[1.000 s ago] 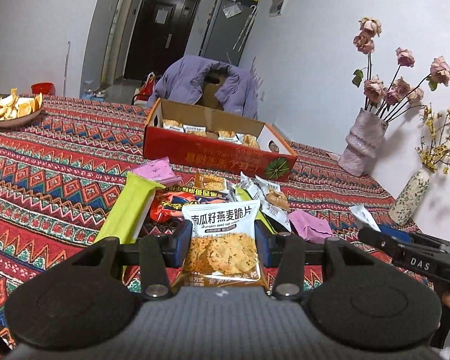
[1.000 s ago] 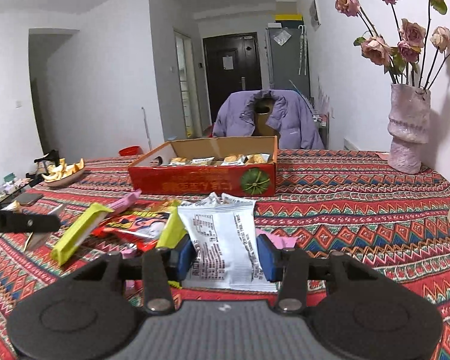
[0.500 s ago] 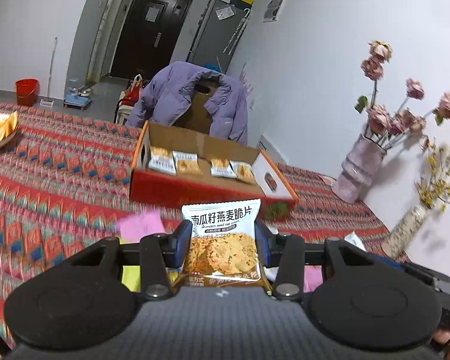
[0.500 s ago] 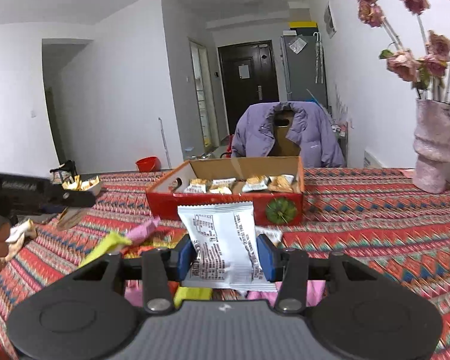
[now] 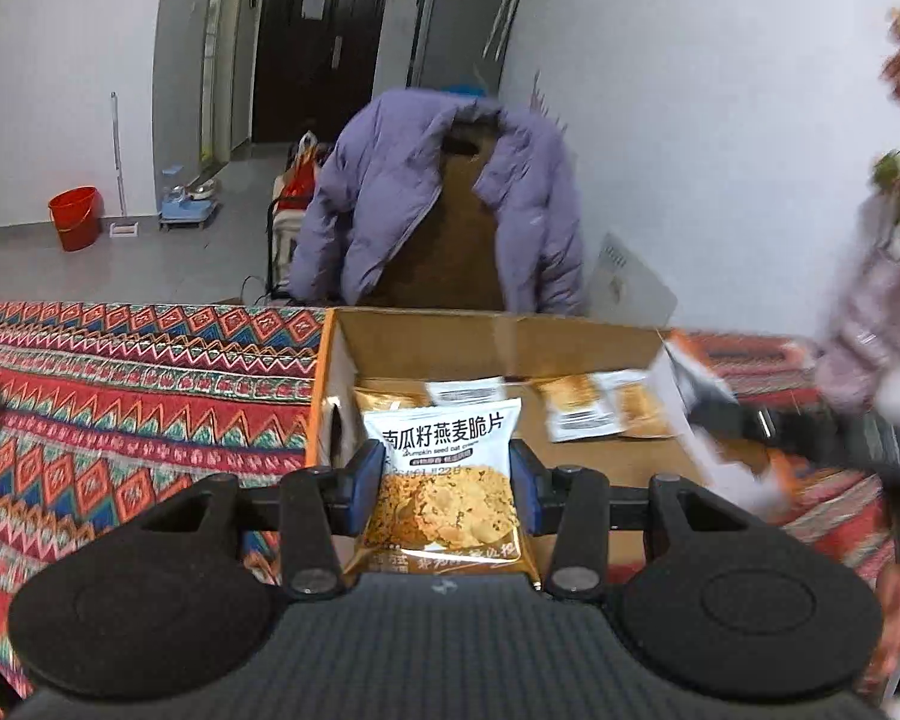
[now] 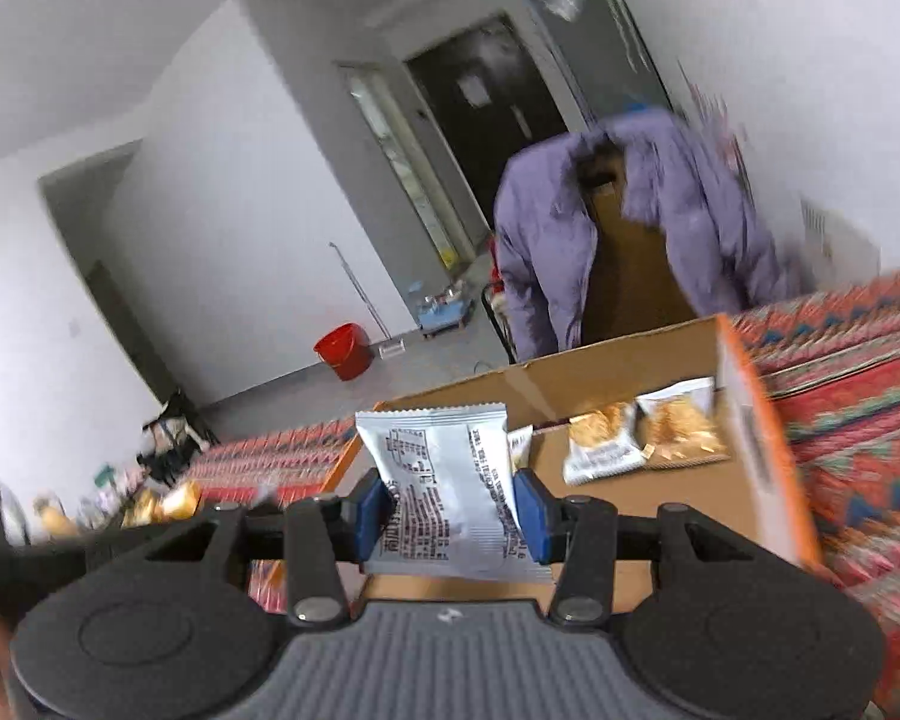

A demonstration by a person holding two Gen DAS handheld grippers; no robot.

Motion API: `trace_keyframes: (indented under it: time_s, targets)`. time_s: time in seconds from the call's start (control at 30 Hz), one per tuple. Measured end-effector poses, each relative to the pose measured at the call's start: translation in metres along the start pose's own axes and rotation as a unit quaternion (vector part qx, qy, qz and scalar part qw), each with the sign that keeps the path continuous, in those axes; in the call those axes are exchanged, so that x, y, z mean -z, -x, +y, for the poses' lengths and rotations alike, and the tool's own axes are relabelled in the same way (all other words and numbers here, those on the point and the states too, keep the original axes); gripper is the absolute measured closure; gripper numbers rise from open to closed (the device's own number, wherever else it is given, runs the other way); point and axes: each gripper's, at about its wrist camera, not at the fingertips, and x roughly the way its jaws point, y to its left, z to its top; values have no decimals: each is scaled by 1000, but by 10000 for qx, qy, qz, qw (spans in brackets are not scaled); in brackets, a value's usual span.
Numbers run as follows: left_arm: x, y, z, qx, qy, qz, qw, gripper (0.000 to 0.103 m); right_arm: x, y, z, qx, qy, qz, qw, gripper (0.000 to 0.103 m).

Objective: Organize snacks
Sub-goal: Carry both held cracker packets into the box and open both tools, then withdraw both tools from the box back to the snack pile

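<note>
A white-and-gold foil packet of pumpkin seed oat crisps [image 5: 447, 483] is sitting clamped between the jaws of the left gripper [image 5: 447, 483], hanging over the near left part of the open orange cardboard box [image 5: 498, 336], where matching packets [image 5: 579, 414] are lying in a row. The right gripper [image 6: 450, 507] is pinching a second white packet, printed back showing [image 6: 444, 492], above the same box [image 6: 756, 450] on the patterned red woven surface [image 5: 120, 396]. Both seem mid-delivery; next, each probably needs lowering beside the row, then releasing.
</note>
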Motion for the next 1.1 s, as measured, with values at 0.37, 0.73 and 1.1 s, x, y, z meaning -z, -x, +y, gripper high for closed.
trace_keyframes:
  time_s: [0.37, 0.73, 1.1]
  targets:
    - [-11, -86, 19, 5, -141, 428, 9990, 47, -22, -145, -16, 947, -459, 689, 9921, 38]
    - [-11, -19, 42, 219, 174, 75, 9996, 38, -9, -45, -7, 384, 135, 445, 9982, 20]
    - [58, 134, 24, 455, 116, -643, 9968, 26, 56, 121, 33, 403, 1460, 61, 9884, 11]
